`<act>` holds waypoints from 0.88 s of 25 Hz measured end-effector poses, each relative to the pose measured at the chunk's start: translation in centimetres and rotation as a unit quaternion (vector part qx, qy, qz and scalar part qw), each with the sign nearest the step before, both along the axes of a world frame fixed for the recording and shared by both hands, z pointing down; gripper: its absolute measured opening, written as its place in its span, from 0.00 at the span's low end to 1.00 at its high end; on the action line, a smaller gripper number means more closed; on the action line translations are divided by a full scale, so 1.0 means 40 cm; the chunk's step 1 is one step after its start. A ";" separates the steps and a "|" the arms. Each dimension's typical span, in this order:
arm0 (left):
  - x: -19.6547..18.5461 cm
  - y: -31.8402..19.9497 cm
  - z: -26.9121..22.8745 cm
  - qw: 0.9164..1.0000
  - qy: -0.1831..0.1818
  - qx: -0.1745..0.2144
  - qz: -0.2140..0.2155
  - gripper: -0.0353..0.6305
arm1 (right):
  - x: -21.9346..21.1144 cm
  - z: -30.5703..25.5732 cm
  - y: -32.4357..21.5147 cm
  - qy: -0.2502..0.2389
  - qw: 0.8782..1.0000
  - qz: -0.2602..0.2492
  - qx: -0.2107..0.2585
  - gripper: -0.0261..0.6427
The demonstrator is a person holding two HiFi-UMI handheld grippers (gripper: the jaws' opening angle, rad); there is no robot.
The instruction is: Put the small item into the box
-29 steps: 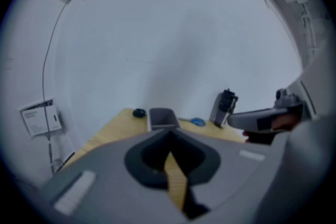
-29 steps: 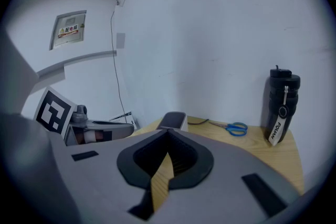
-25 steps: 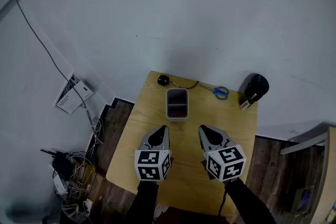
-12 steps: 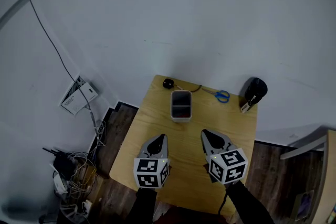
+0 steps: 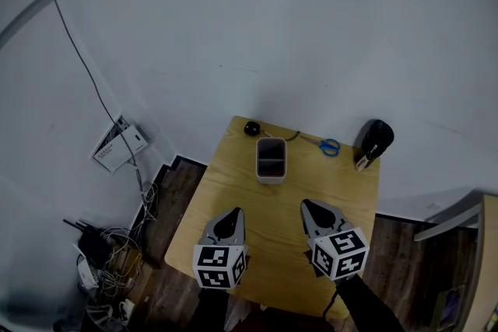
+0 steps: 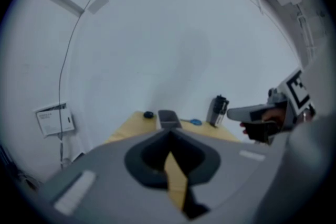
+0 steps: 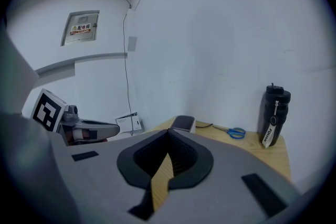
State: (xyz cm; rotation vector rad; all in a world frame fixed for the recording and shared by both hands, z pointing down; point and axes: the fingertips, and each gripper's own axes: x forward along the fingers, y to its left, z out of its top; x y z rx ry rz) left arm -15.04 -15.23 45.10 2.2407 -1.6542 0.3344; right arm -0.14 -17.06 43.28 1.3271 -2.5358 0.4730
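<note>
both grippers are held low in the frame over the near part of the table [image 5: 233, 194], side by side and well apart from everything on it. this is judged a waiting pose, with no reach yet made. the left gripper [image 5: 230, 214] is seen with its jaw tips brought together, only a thin wedge of table showing behind them, and nothing is held. the right gripper [image 5: 310, 207] is closed at the tips in the same way and is likewise empty.

the box [image 5: 271, 159] is set upright at the table's middle, open at the top, which is judged to suit a drop from above. its inside is dark and looks crossed by a divider; what lies in it cannot be made out. the item [image 5: 251, 128], small and black, is taken to be the one meant: it lies just up and left of the box, at the far edge, outside it. scissors [image 5: 327, 145] and a bottle [image 5: 377, 139] are left at the upper right.
</note>
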 end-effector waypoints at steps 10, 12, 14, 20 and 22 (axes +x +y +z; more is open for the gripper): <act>-0.014 0.041 -0.022 1.000 0.001 0.011 -0.005 0.06 | -0.002 -0.010 0.046 -0.013 1.000 0.004 0.001 0.05; -0.017 0.053 -0.026 1.000 0.004 0.014 -0.007 0.06 | -0.002 -0.013 0.057 -0.013 1.000 0.004 0.002 0.05; -0.020 0.065 -0.030 1.000 0.006 0.016 -0.008 0.06 | 0.000 -0.015 0.069 -0.013 1.000 0.004 0.002 0.05; -0.026 0.105 -0.041 1.000 0.011 0.019 -0.011 0.06 | 0.008 -0.019 0.106 -0.012 1.000 0.003 0.003 0.05; -0.027 0.120 -0.042 1.000 0.012 0.020 -0.011 0.06 | 0.012 -0.020 0.122 -0.012 1.000 0.002 0.002 0.05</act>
